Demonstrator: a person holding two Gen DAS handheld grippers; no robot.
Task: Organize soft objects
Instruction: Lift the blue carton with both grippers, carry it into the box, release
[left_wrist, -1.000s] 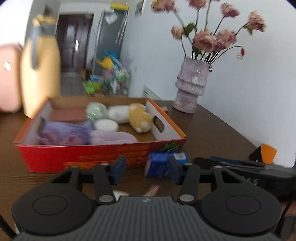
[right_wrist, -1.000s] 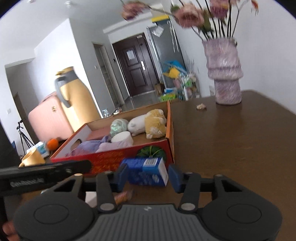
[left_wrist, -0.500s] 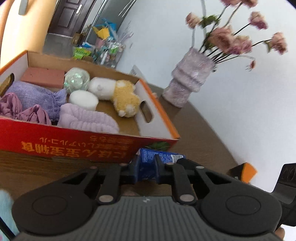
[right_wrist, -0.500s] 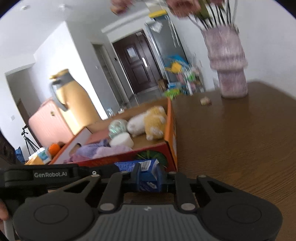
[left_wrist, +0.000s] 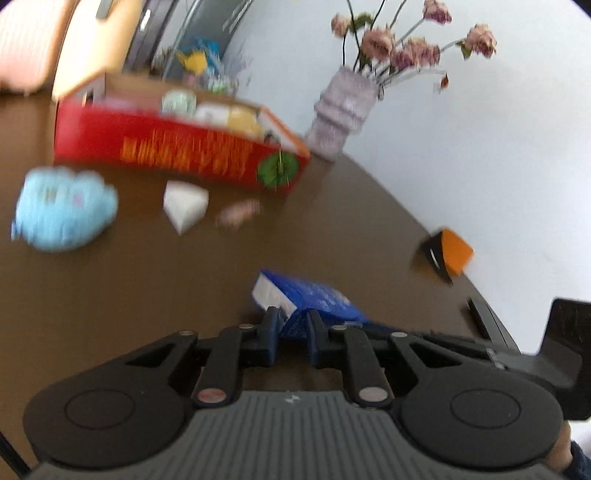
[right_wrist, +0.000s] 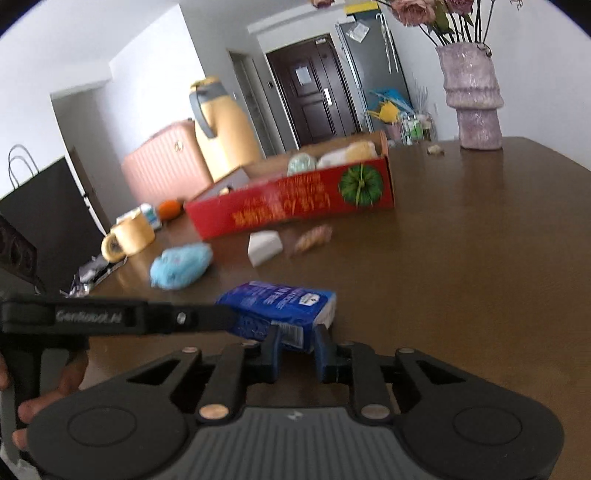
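The only wording that can be made out is the pale lettering "GenRobot.AI" on the black plastic arm of the left tongs (right_wrist: 110, 316), which reaches in from the left edge of the right wrist view; it is blurred but legible. The long red cardboard box (right_wrist: 291, 210) carries a row of yellow characters along its front wall, left of its round green emblem, too smeared to read in either view. The blue plastic tissue pack (right_wrist: 280, 308), nearer than the box, bears white print and a small white label, both illegible.
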